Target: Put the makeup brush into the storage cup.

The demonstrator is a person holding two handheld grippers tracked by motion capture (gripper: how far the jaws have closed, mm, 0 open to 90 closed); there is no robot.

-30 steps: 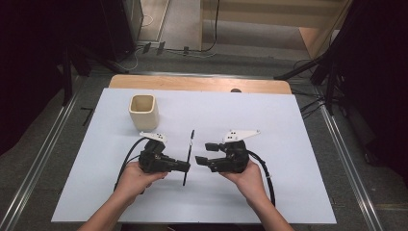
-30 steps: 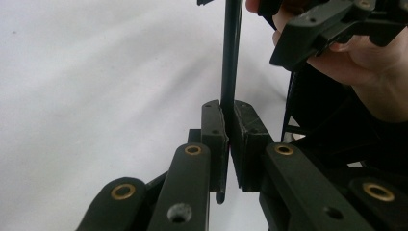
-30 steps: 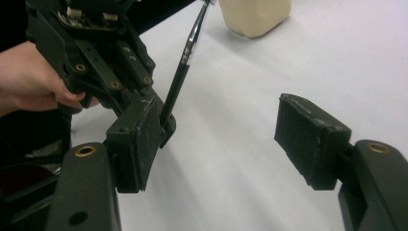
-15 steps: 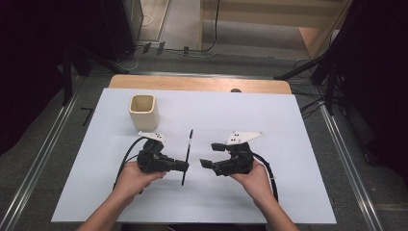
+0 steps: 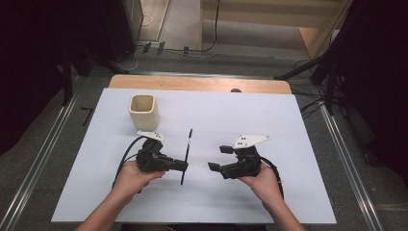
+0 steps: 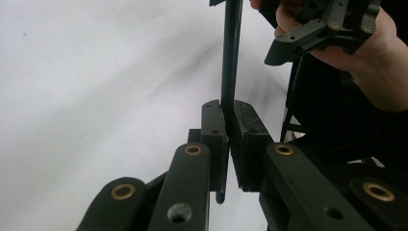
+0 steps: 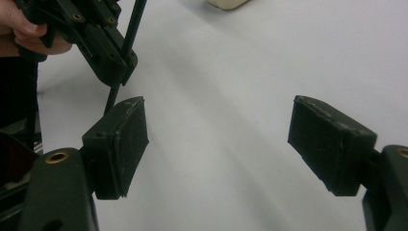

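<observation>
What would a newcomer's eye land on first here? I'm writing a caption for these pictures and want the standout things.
First, the thin black rod at the middle of the white table, pinched near its lower end by the shut left gripper. Next, the right gripper just right of it, jaws spread wide with nothing between them, having just been opening. Last, the cream cup standing alone toward the far left.

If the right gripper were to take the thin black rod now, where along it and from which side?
On the rod, the free stretch above the left gripper, which clamps its lower part. Probably come level from the right, where the right gripper stands open, jaws straddling the thin shaft crosswise.
</observation>
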